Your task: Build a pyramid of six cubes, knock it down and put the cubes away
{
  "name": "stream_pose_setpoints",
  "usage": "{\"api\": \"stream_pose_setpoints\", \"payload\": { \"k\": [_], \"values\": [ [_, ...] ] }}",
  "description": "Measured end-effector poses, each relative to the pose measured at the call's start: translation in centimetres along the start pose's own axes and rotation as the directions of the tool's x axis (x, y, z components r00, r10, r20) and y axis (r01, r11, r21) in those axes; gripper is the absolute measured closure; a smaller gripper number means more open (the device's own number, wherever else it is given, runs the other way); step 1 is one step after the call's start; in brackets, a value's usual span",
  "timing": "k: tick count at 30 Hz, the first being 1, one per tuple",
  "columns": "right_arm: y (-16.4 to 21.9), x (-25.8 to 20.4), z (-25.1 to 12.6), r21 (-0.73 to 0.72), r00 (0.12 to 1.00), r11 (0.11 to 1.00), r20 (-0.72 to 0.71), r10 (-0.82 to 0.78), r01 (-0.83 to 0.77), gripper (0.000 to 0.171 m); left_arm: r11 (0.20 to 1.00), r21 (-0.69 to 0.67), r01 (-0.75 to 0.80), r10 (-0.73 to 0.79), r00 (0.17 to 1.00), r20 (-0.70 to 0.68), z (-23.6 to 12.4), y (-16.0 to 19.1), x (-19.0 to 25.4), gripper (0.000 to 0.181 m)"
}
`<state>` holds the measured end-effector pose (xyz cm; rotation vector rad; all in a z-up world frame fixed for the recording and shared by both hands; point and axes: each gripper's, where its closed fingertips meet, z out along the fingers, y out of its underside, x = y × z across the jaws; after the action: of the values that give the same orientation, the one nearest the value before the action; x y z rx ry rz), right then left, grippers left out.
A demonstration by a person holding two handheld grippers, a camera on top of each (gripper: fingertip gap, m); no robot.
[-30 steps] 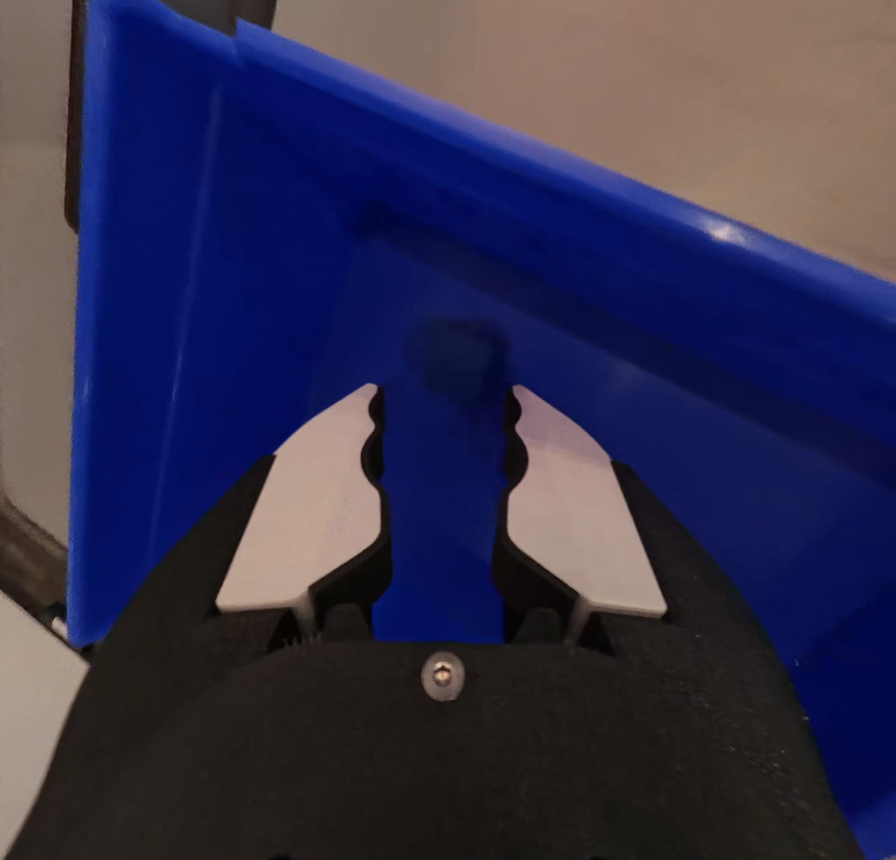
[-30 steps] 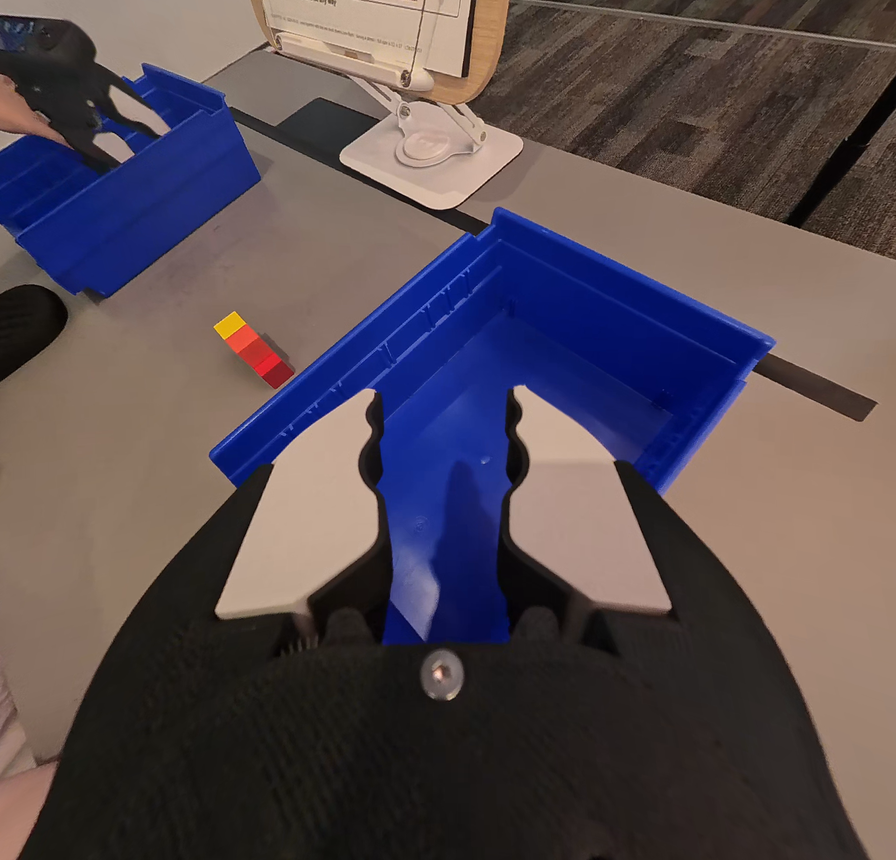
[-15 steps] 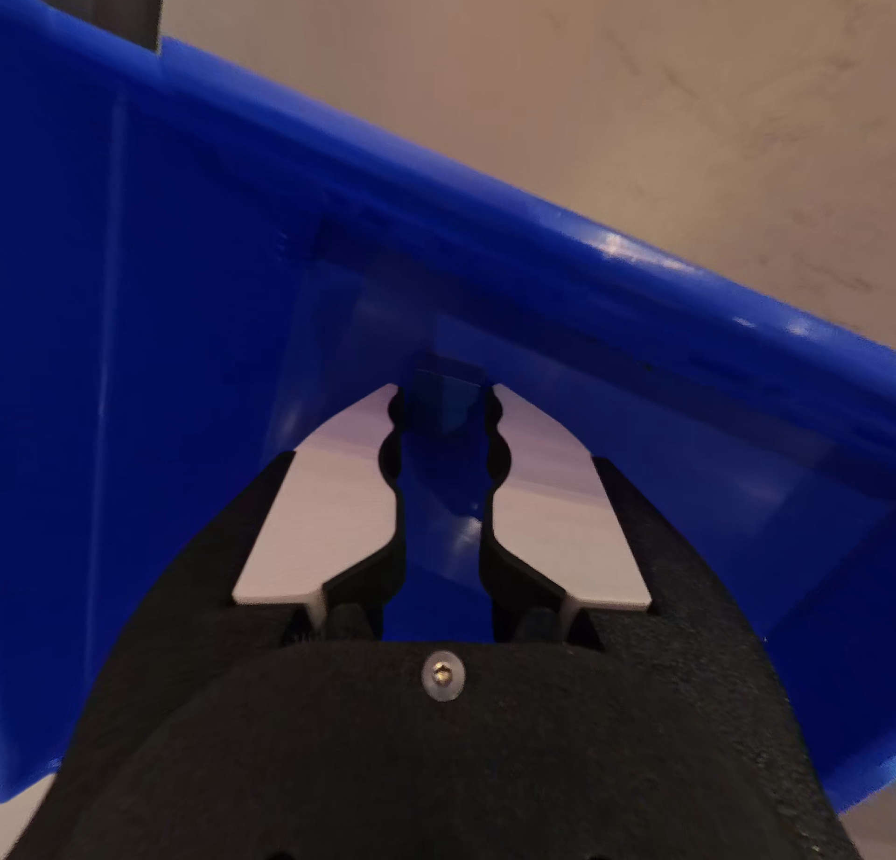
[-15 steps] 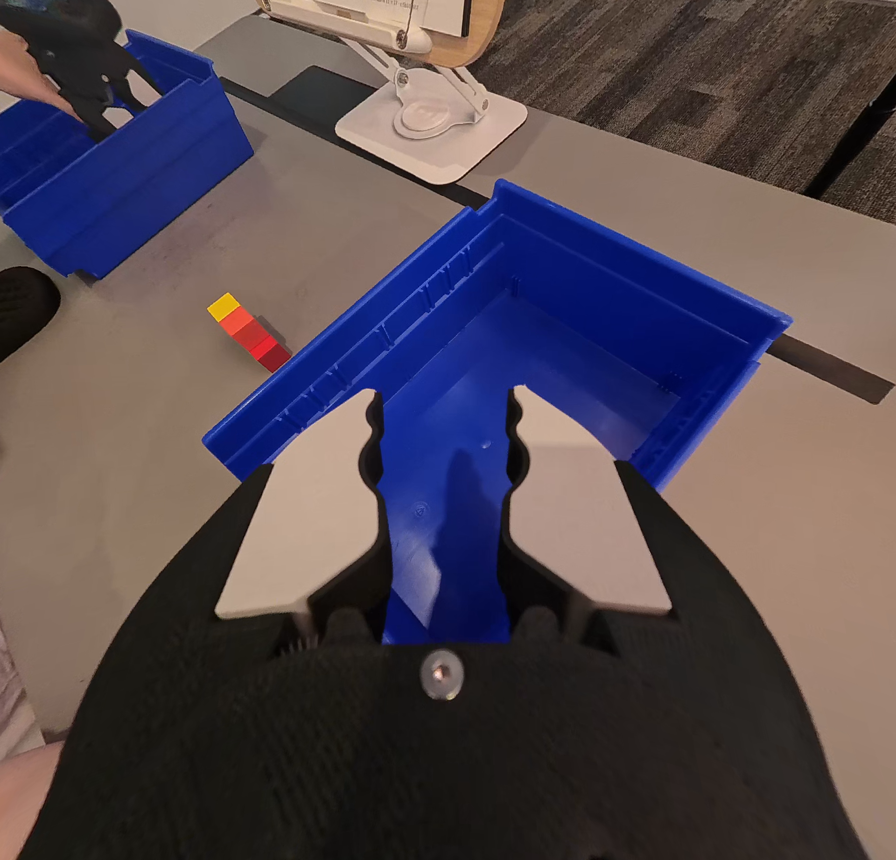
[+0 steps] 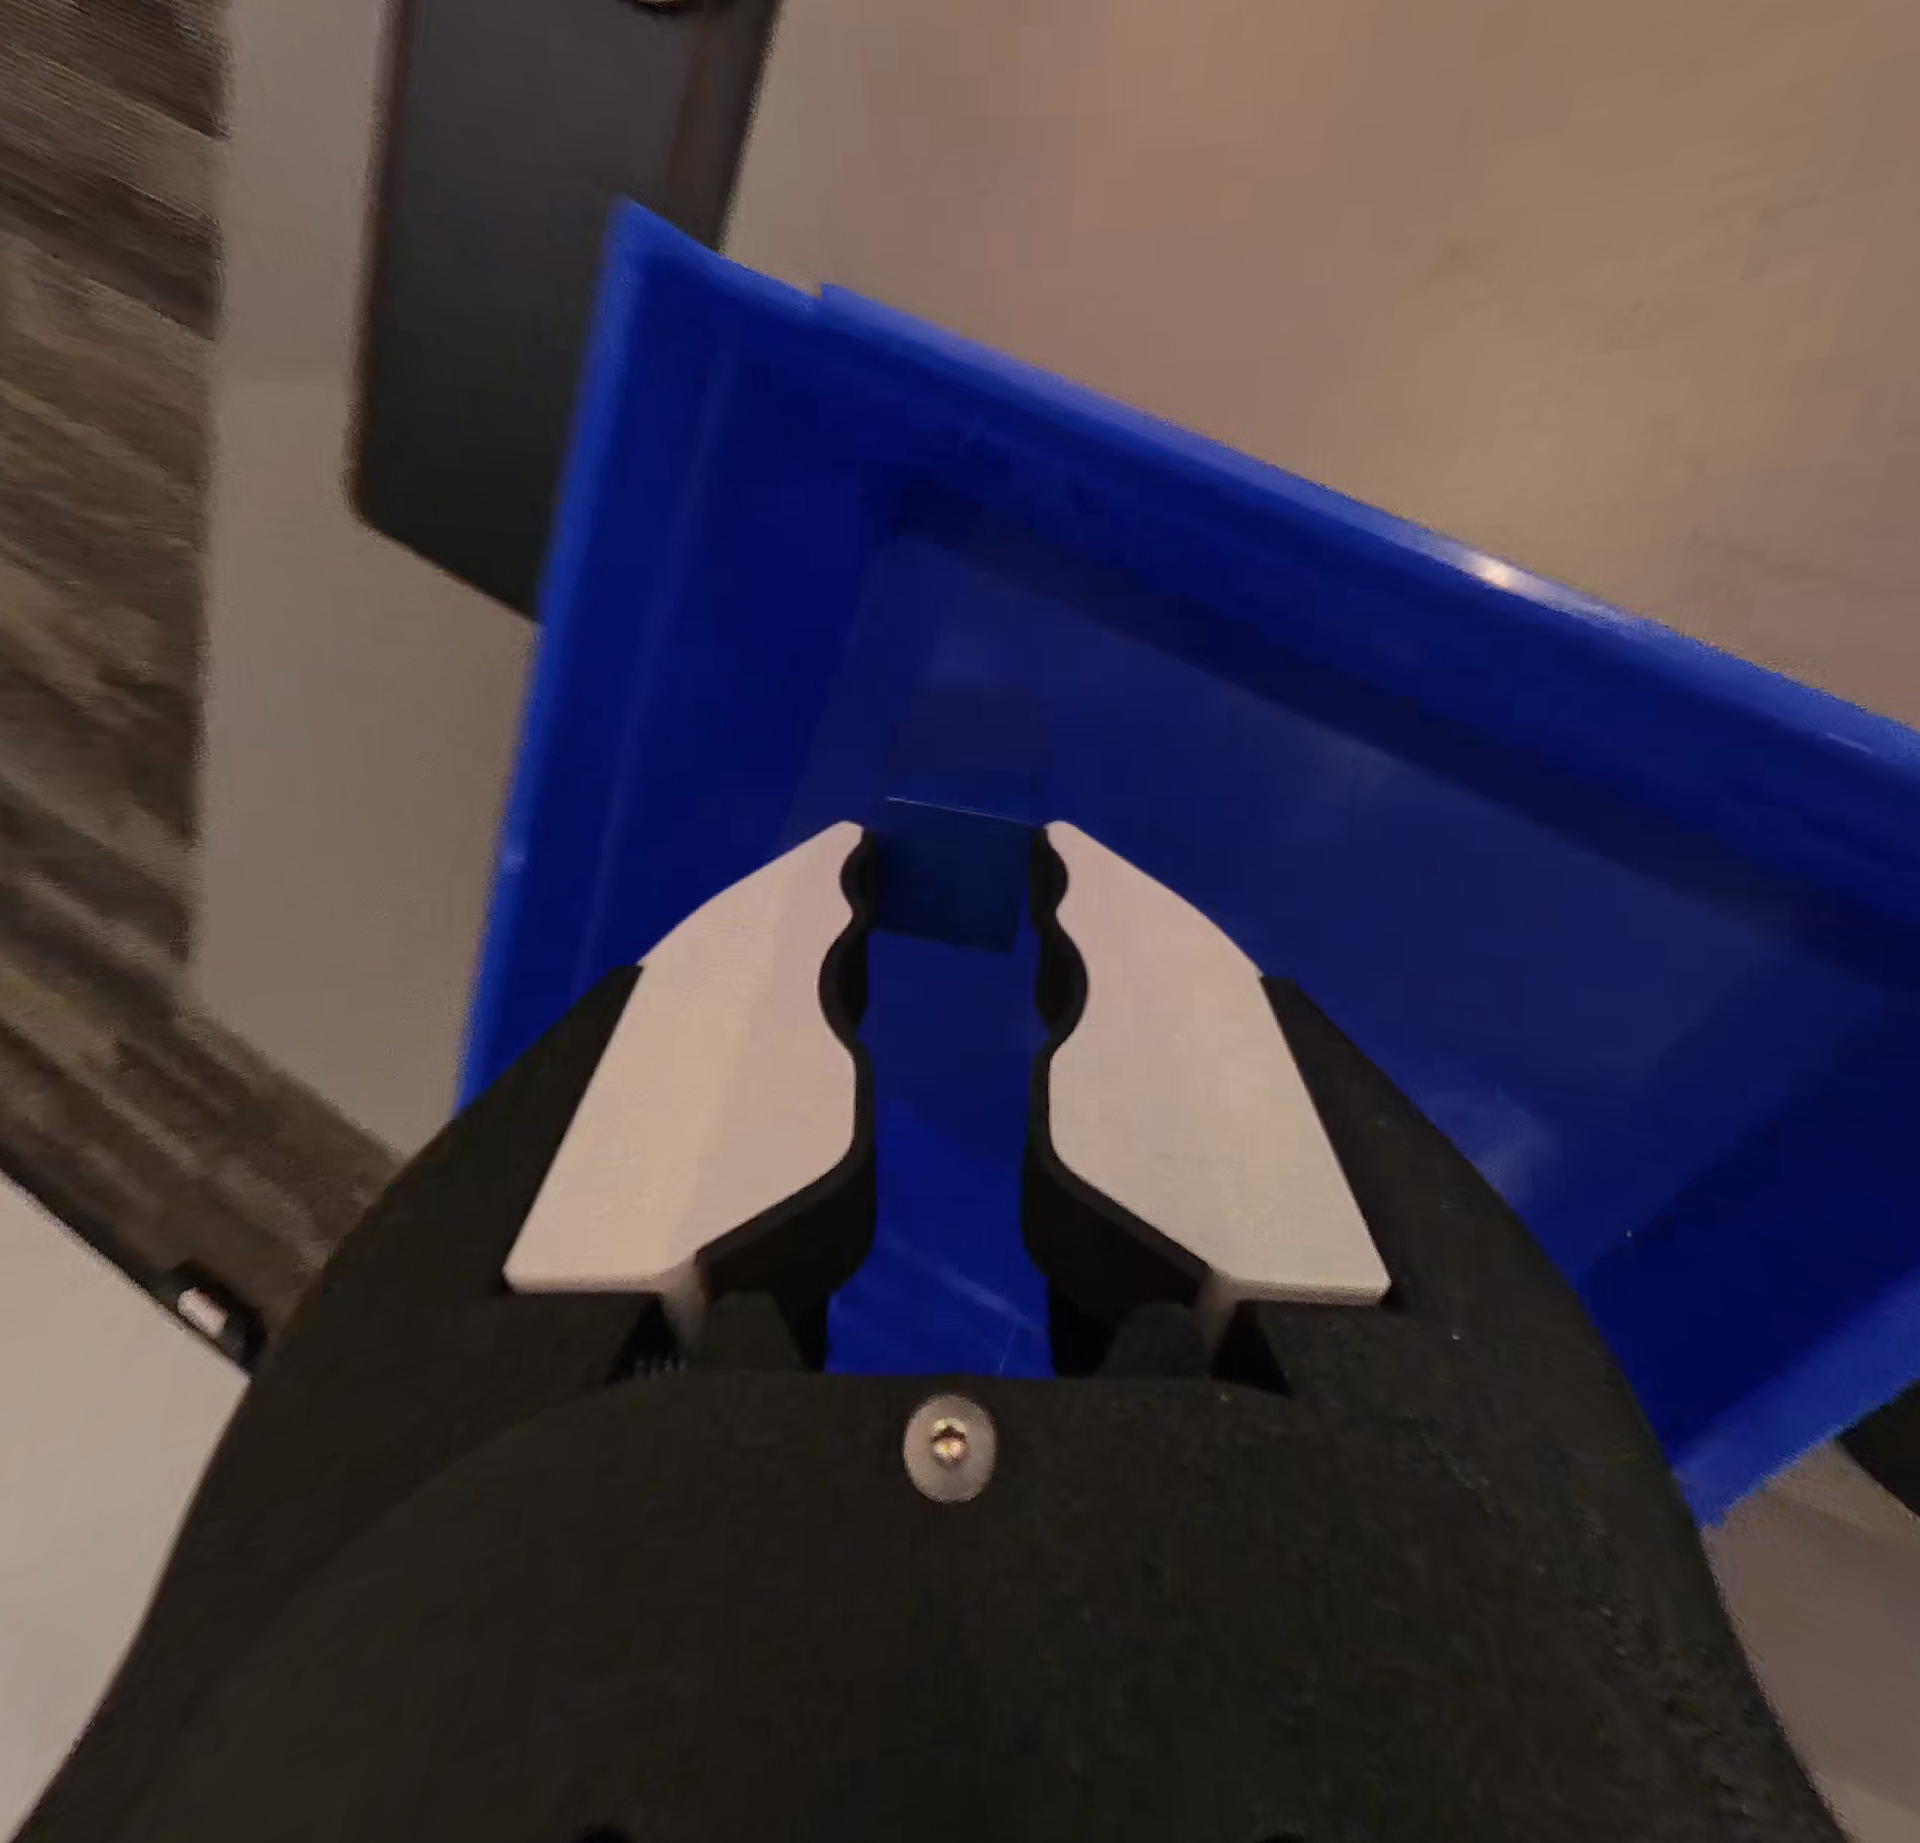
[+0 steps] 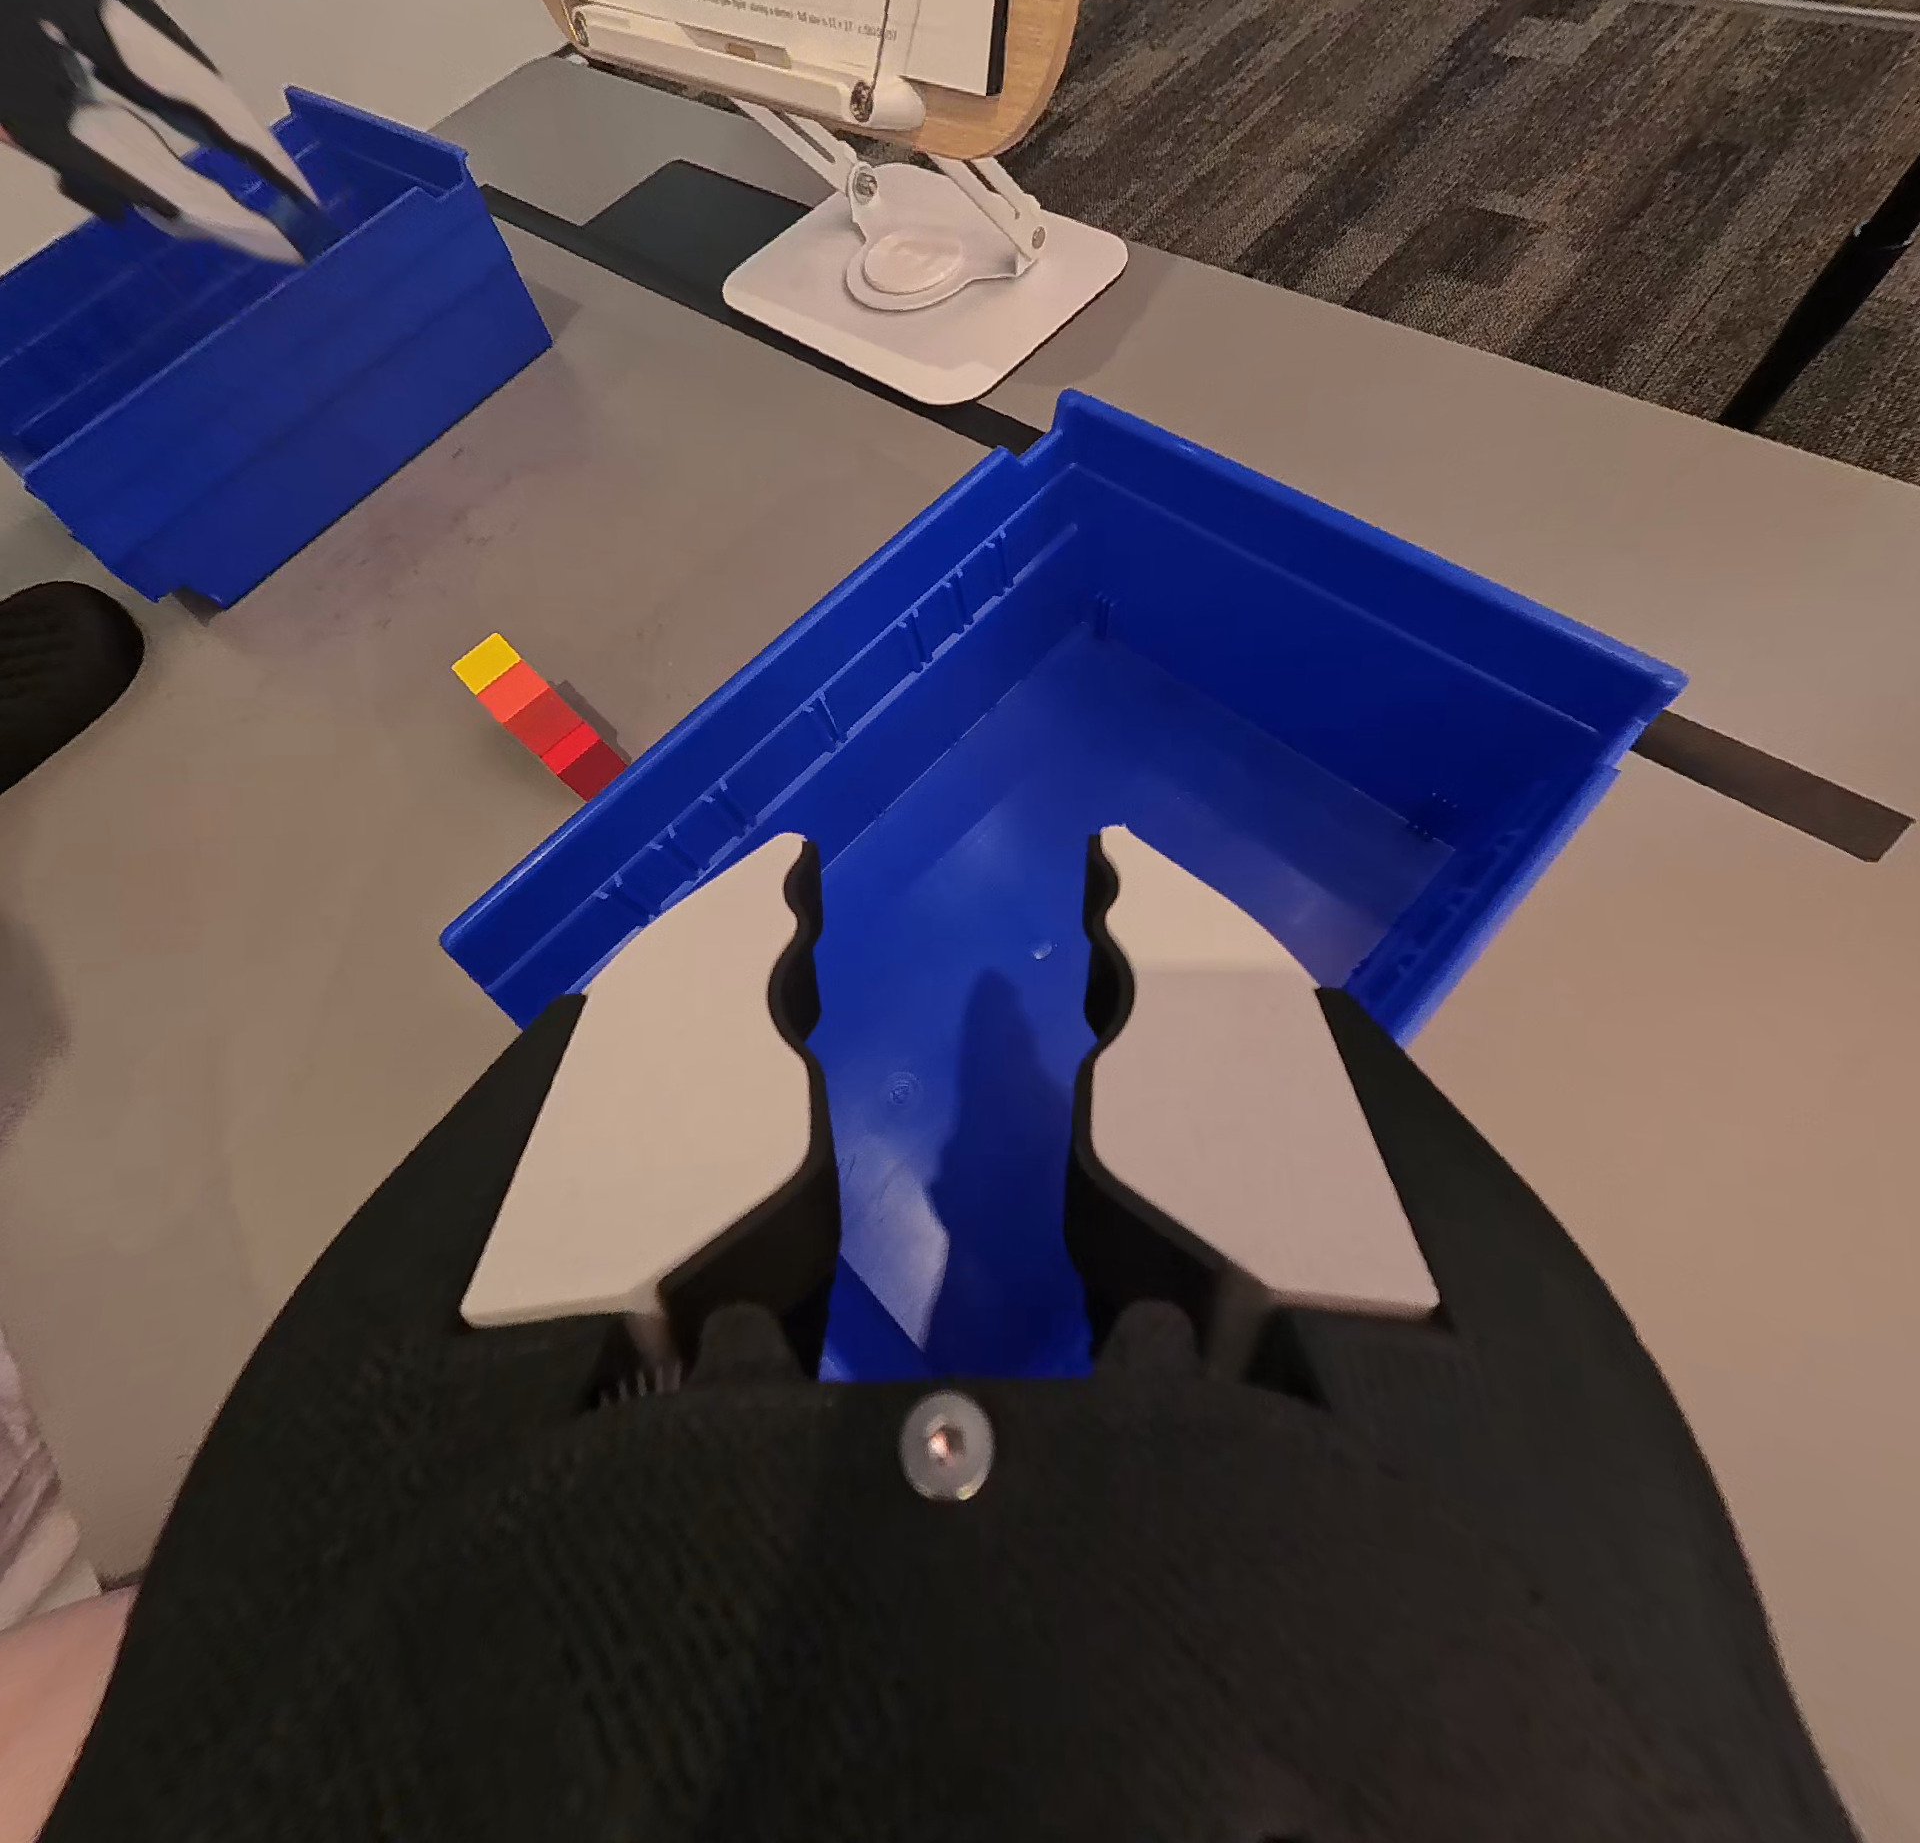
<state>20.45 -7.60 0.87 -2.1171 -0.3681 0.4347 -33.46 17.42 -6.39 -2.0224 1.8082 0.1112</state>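
Note:
In the left wrist view my left gripper (image 5: 951, 837) is shut on a blue cube (image 5: 951, 884), with both pads pressed on its sides. It holds the cube above the floor of a blue bin (image 5: 1351, 650). The right wrist view shows the left gripper (image 6: 296, 219) far off at the top left, over that bin (image 6: 260, 422). My right gripper (image 6: 951, 848) is open and empty above a second blue bin (image 6: 727, 785), which shows nothing inside. A yellow cube (image 6: 486, 663), an orange cube (image 6: 520, 697) and a red cube (image 6: 571, 754) stand in a row on the grey table.
A white stand (image 6: 925, 276) with a wooden-edged board stands at the back of the table (image 6: 312, 962). A dark strip (image 6: 1766, 796) runs across the table behind the bins. A black post (image 5: 540, 287) stands behind the left bin. Carpet lies beyond the table edge. Spacing between my two grippers at the tips: around 60 cm.
My left gripper closed on the blue cube at the bin floor, then lifted and drew back with it. My right gripper stayed open and shifted only slightly over its bin.

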Motion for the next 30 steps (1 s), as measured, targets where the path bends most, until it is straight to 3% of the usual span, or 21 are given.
{"api": "stream_pose_setpoints", "payload": {
  "k": [5,9,17,23,30],
  "values": [
    [-0.2,-0.2,0.1,-0.004,1.0,1.0,-0.005,-0.014,0.014,0.121,0.991,0.112,-0.075,0.063,0.991,0.114,-7.4,-4.4,0.9,0.153],
    [-0.5,-0.4,0.1,-0.004,1.0,1.0,-0.005,-0.026,0.026,0.122,0.965,0.202,-0.167,0.142,0.981,0.132,-9.7,-10.0,5.6,0.153],
    [-0.6,-0.9,0.5,-0.01,0.999,0.999,0.012,-0.04,0.04,0.121,0.946,0.254,-0.2,0.242,0.959,-0.148,-4.7,-20.7,19.9,0.153],
    [-0.5,-1.0,0.4,-0.002,0.999,0.999,0.025,-0.042,0.042,0.122,0.941,0.197,-0.275,0.312,0.931,-0.188,-1.4,-24.4,22.7,0.153],
    [-0.5,-0.7,0.2,0.018,0.999,0.999,0.035,-0.032,0.031,0.122,0.946,0.135,-0.294,0.319,0.92,-0.226,0.4,-25.0,23.9,0.153]
  ]
}}
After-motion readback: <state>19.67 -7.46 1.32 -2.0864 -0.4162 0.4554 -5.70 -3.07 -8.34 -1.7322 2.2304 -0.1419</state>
